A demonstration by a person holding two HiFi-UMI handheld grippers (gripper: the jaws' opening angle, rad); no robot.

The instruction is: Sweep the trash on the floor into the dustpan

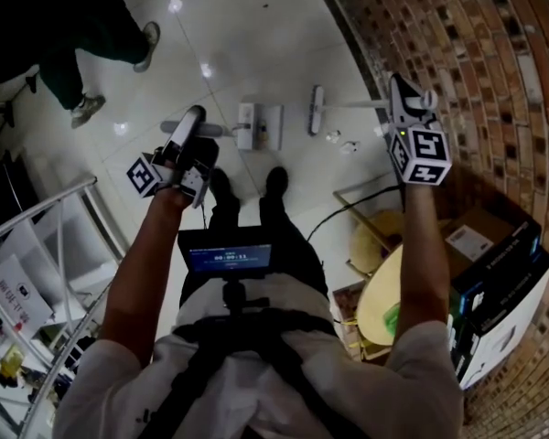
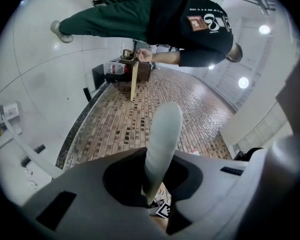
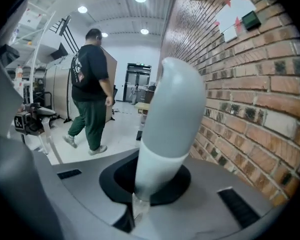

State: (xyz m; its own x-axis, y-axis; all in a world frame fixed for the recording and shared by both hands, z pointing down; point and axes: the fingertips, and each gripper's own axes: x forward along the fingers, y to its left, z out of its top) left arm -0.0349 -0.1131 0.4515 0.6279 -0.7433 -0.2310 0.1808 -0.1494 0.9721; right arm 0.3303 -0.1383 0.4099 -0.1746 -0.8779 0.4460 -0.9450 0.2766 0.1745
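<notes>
Both bare forearms reach out ahead of the torso, the left arm [image 1: 137,273] angled inward and the right arm [image 1: 419,254] running almost straight ahead. Now the left gripper [image 1: 194,117] points forward and roughly level, its marker cube [image 1: 145,174] turned outward, jaws clamped on the dustpan handle [image 2: 160,139]. Over on the other side the right gripper [image 1: 401,94] sits further out and tips downward, cube [image 1: 423,154] facing up, jaws closed tight round the broom handle [image 3: 170,124].
</notes>
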